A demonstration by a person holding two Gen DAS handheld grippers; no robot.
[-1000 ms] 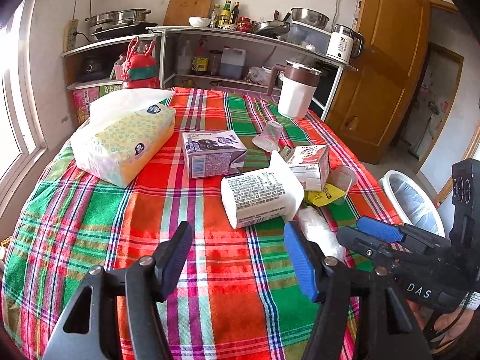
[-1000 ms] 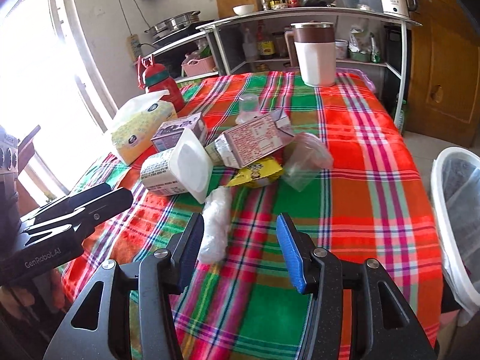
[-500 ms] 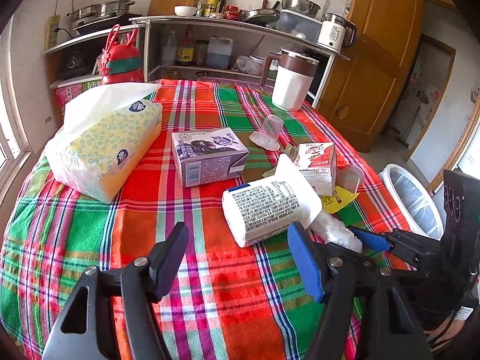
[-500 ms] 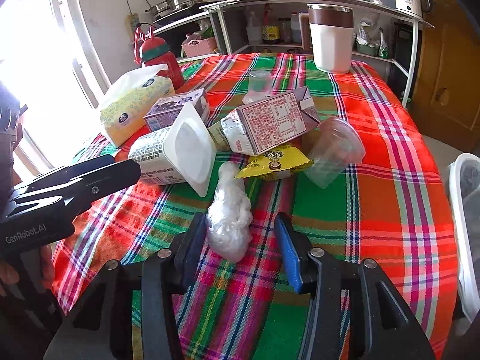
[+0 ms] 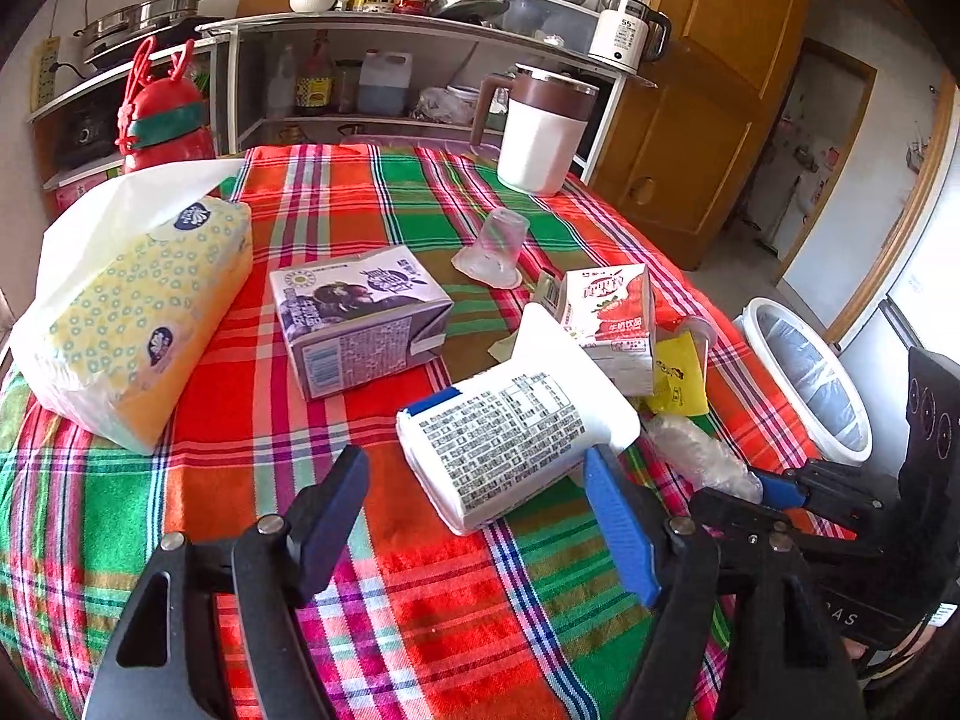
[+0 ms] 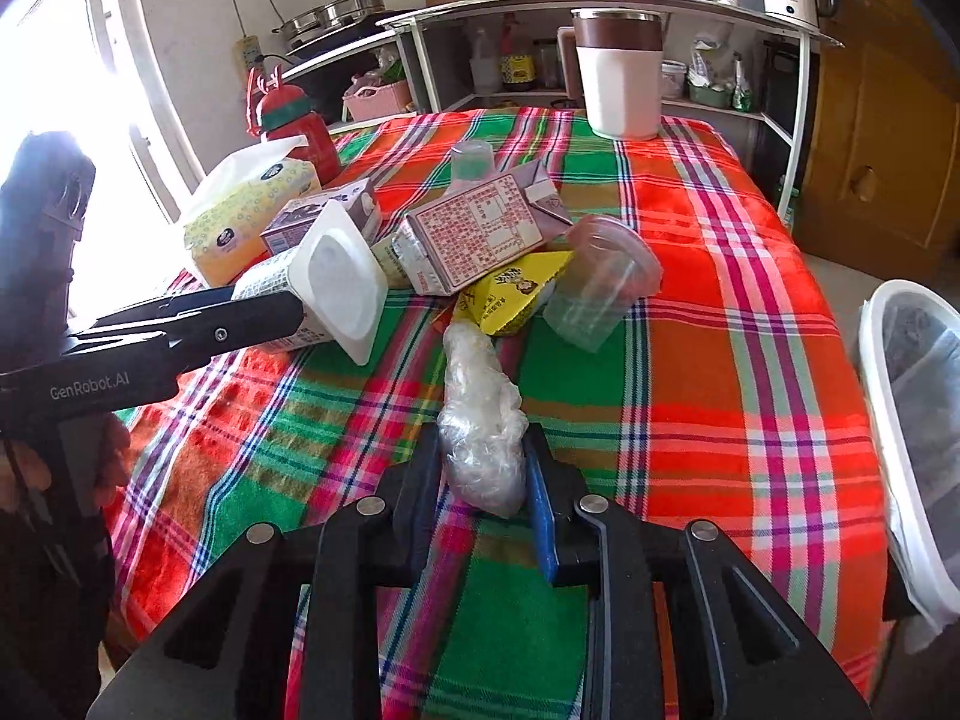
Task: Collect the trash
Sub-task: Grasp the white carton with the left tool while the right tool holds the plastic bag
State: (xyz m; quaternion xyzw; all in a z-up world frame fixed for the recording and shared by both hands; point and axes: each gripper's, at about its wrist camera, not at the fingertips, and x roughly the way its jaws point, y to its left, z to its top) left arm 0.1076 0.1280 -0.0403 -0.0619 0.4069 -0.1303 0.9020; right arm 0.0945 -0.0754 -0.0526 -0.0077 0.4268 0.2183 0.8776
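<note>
My right gripper (image 6: 480, 468) is shut on a crumpled clear plastic wrap (image 6: 480, 414) lying on the plaid tablecloth (image 6: 708, 360); the wrap also shows in the left wrist view (image 5: 696, 450). My left gripper (image 5: 474, 510) is open, its fingers either side of a white yogurt tub (image 5: 510, 432) on its side, seen too in the right wrist view (image 6: 324, 288). Behind lie a red milk carton (image 5: 612, 318), a purple carton (image 5: 360, 318), a yellow wrapper (image 6: 510, 294) and two clear plastic cups (image 6: 600, 294) (image 5: 495, 240).
A bag-lined white trash bin (image 6: 900, 420) stands off the table's right edge, also in the left wrist view (image 5: 804, 378). A tissue pack (image 5: 132, 312), a red bottle (image 5: 156, 120) and a white jug (image 5: 540, 132) stand on the table. Shelves line the back wall.
My right gripper moved forward and closed on the plastic wrap. My left gripper moved forward until its open fingers flank the yogurt tub.
</note>
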